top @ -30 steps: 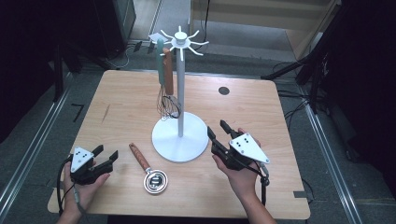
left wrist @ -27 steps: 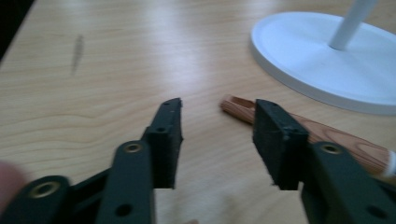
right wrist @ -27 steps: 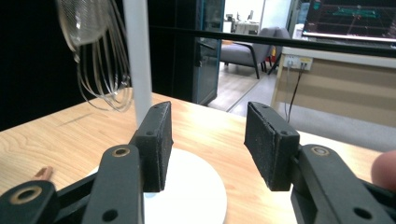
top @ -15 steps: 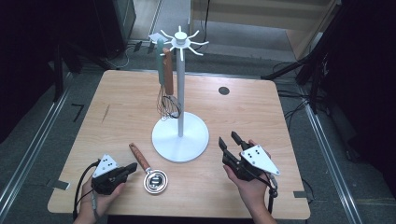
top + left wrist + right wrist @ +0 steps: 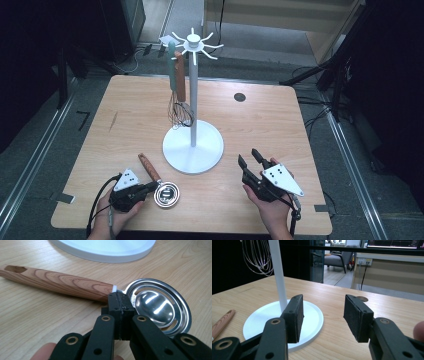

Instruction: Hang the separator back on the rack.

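Note:
A small steel strainer spoon (image 5: 166,194) with a wooden handle (image 5: 150,167) lies near the table's front edge, left of the white stand. My left gripper (image 5: 152,186) is shut, its tips at the neck where handle (image 5: 62,283) meets steel bowl (image 5: 157,305). In the left gripper view the pads meet with no gap and hide the neck, so I cannot tell if they pinch it. My right gripper (image 5: 249,157) rests low on the table, right of the stand's base, and is open (image 5: 323,312) with nothing between its pads.
The white utensil stand (image 5: 192,145) rises at mid-table, its round base (image 5: 312,322) just ahead of the right jaws. A whisk (image 5: 181,112) with a brown handle and a teal-handled tool (image 5: 172,70) hang from its top hooks. A round cable hole (image 5: 240,97) sits far right.
My left gripper has moved right to the strainer's neck and shut there. My right gripper has slid back toward the front edge and lower, still open.

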A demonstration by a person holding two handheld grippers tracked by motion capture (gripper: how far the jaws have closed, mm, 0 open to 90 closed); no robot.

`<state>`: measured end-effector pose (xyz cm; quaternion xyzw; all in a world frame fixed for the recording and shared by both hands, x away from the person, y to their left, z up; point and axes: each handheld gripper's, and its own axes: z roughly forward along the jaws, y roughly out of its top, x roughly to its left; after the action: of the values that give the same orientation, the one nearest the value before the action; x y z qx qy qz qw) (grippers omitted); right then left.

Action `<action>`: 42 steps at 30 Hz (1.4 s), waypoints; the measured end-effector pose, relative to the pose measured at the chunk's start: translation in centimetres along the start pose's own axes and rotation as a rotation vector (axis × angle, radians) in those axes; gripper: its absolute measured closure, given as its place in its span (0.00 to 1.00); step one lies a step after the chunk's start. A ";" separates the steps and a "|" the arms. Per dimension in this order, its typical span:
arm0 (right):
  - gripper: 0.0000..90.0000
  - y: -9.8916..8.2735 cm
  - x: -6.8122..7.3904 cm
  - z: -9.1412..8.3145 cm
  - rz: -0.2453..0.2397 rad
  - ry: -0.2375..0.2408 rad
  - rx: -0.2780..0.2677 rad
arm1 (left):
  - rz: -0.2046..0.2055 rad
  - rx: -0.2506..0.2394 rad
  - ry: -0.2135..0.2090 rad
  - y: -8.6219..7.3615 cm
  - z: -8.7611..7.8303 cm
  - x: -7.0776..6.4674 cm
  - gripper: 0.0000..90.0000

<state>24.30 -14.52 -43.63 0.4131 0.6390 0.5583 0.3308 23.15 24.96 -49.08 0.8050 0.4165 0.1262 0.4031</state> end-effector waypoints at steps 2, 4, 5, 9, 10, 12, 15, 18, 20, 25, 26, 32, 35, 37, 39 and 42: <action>0.58 0.0 0.0 0.0 0.003 0.000 0.003 | -0.002 0.000 -0.007 0.1 0.1 -0.1 1.00; 0.57 -0.2 -0.1 -0.1 0.010 0.002 0.005 | 0.001 0.010 -0.010 0.2 0.4 -0.5 1.00; 0.57 -0.2 -0.1 -0.1 0.011 0.000 0.005 | 0.000 0.011 -0.012 0.2 0.4 -0.6 1.00; 0.57 -0.4 -0.2 -0.4 0.012 -0.004 0.008 | -0.004 0.008 -0.019 0.3 0.7 -1.0 1.00; 0.57 -0.4 -0.3 -0.5 0.014 -0.005 0.006 | -0.007 0.007 -0.025 0.4 0.8 -1.2 1.00; 0.58 -0.4 -0.5 -0.7 0.016 -0.009 0.002 | -0.009 0.011 -0.024 0.5 1.1 -1.5 1.00; 0.58 -0.6 -0.6 -0.9 0.021 -0.010 0.006 | -0.003 0.017 -0.029 0.6 1.3 -1.9 1.00; 0.58 -0.7 -0.5 -0.8 0.025 -0.010 0.009 | 0.003 0.027 -0.041 0.8 1.8 -2.6 1.00; 0.58 -0.7 -0.4 -0.8 0.023 -0.007 0.012 | 0.007 0.030 -0.042 0.9 2.1 -2.9 1.00; 0.58 -0.8 -0.1 -0.7 0.019 0.003 0.016 | 0.005 0.011 -0.061 1.1 2.0 -3.1 1.00; 0.58 -0.8 0.0 -0.7 0.020 0.005 0.014 | -0.010 -0.009 -0.057 1.1 1.6 -2.6 1.00; 0.58 -0.8 -0.1 -0.7 0.024 0.007 0.017 | -0.062 -0.058 0.011 1.4 0.3 0.1 1.00; 0.58 -0.8 0.0 -0.7 0.023 0.014 0.017 | -0.073 -0.071 0.068 1.6 0.1 1.7 1.00; 0.58 -0.9 0.1 -0.6 0.023 0.017 0.019 | -0.095 -0.077 0.098 1.7 0.0 2.8 1.00; 0.58 -0.9 0.2 -0.6 0.024 0.018 0.020 | -0.102 -0.078 0.108 1.7 0.0 3.2 1.00; 0.57 -0.9 0.4 -0.4 0.025 0.034 0.025 | -0.144 -0.082 0.135 1.8 0.0 4.9 1.00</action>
<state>23.59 -14.34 -44.47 0.4156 0.6461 0.5613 0.3079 27.25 28.17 -48.40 0.7455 0.4941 0.1678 0.4146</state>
